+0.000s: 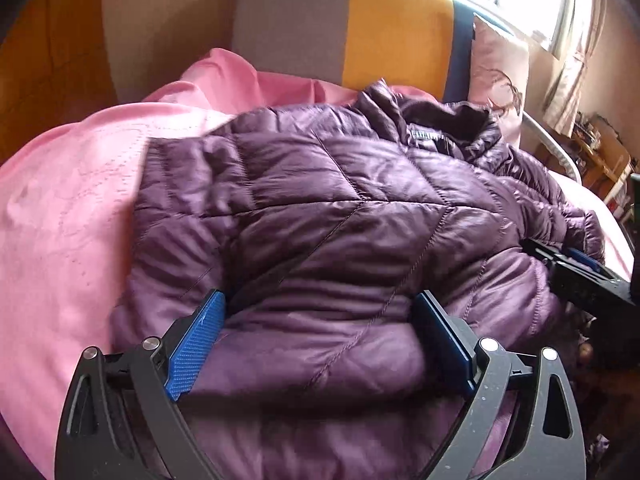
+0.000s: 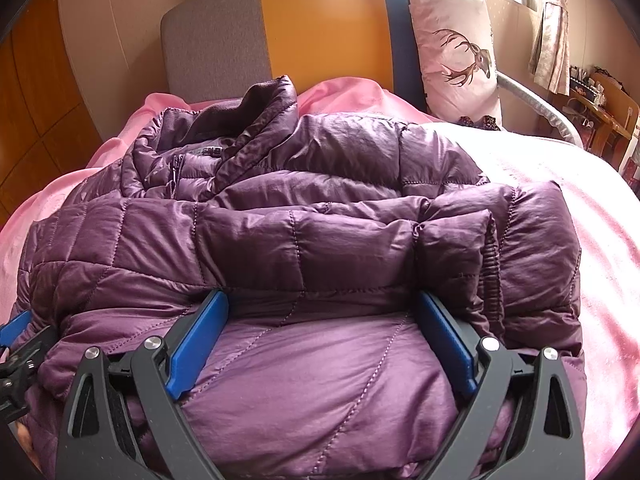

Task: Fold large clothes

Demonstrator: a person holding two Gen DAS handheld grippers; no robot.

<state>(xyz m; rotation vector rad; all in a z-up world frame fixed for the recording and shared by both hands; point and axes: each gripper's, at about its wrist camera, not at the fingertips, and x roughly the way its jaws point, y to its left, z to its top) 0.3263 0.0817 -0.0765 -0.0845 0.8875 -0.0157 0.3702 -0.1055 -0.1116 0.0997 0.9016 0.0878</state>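
Straddling the puffy purple jacket hem, both the left gripper and right gripper gape wide, gripping nothing; slick padding probably springs open near the collar

One purple quilted jacket, lying on one bed covered by one pink sheet. One pillow printed with a single deer, propped against one headboard of three colour panels: grey, yellow, blue. Two tools: the left tool and the right tool, each with two blue-padded fingers, four in all. One window with a curtain at the right. One wooden piece of furniture beyond the bed; items on it too small to count.
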